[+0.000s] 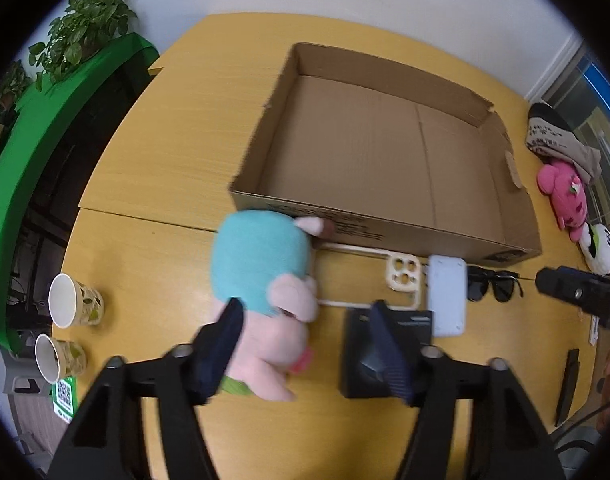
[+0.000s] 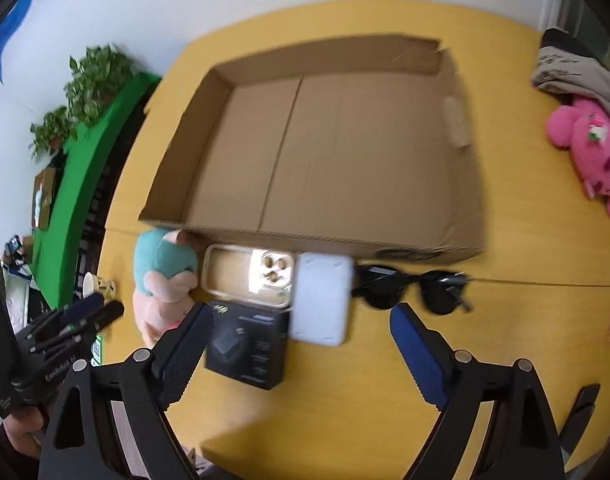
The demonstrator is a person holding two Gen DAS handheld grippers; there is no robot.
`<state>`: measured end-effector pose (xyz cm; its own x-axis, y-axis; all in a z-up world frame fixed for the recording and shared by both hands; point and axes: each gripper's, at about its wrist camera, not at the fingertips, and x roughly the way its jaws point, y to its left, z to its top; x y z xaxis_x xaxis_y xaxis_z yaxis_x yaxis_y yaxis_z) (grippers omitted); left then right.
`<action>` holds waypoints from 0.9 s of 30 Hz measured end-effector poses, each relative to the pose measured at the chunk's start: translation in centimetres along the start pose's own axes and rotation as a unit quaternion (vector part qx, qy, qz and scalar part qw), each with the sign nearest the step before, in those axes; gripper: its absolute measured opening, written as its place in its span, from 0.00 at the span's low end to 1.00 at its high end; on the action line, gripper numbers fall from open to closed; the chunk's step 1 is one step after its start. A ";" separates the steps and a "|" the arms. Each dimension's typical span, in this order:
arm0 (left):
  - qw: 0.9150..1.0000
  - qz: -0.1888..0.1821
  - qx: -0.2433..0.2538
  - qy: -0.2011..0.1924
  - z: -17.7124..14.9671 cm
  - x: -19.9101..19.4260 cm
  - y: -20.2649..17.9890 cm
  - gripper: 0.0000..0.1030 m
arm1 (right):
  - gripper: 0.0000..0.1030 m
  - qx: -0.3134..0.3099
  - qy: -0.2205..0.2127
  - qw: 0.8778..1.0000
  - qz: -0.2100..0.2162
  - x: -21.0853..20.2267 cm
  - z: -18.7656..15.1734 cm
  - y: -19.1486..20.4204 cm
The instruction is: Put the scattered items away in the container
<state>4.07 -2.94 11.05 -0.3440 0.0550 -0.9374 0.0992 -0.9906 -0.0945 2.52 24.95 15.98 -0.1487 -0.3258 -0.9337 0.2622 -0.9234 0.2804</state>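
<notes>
1. The cardboard box (image 2: 345,152) sits open and empty in the middle of the yellow wooden table (image 2: 525,248). Dark print runs along its near outer wall, too blurred to read.
2. Just in front of that wall lies a row of loose things: a soft toy (image 1: 265,292) with a teal hood and pink body at the left, touching the box; a cream phone case (image 2: 249,276) lying face down with its camera holes showing; a white power bank (image 2: 323,298) overlapping the case's right end; and black sunglasses (image 2: 409,286) to the right of it.
3. A black carton (image 2: 247,344) lies nearer the camera, below the case. It has a small light line of lettering and a picture of the product; the words are too small to make out.
4. The left gripper (image 1: 305,344) hangs over the toy and the black carton, jaws apart and nothing clamped; one finger overlaps the toy in view, the other the carton.
5. The right gripper (image 2: 301,352) hovers above the carton and power bank, jaws wide apart and empty.
6. At the far right lie a pink plush (image 2: 593,152) and a folded beige cloth (image 2: 577,72) with faint writing. At the left stand two paper cups (image 1: 71,300) and a green QR sticker (image 1: 65,394).
</notes>
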 end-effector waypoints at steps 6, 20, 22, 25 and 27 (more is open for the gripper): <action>0.998 -0.028 -0.020 0.053 -0.8 7.2 5.4 0.78 | 0.90 0.021 0.065 0.998 0.009 6.5 1.6 6.2; 0.964 -0.205 -0.065 0.156 -4.8 12.7 7.1 0.86 | 0.86 0.033 0.118 0.990 0.069 20.3 2.5 15.9; 0.966 -0.200 -0.061 0.150 -4.7 12.2 6.5 0.81 | 0.85 0.039 0.116 0.990 0.074 20.7 2.1 15.7; 0.969 -0.189 -0.060 0.148 -4.8 11.3 5.3 0.75 | 0.78 0.030 0.116 0.990 0.078 20.5 1.9 15.8; 0.972 -0.178 -0.055 0.143 -5.0 10.2 4.3 0.71 | 0.73 0.017 0.116 0.989 0.085 19.9 1.4 15.9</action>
<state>5.68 -6.05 -0.58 -0.1024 0.4393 -0.8925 0.1260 -0.8842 -0.4497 2.35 3.51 2.15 0.1182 -0.4253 -0.8973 0.2311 -0.8671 0.4414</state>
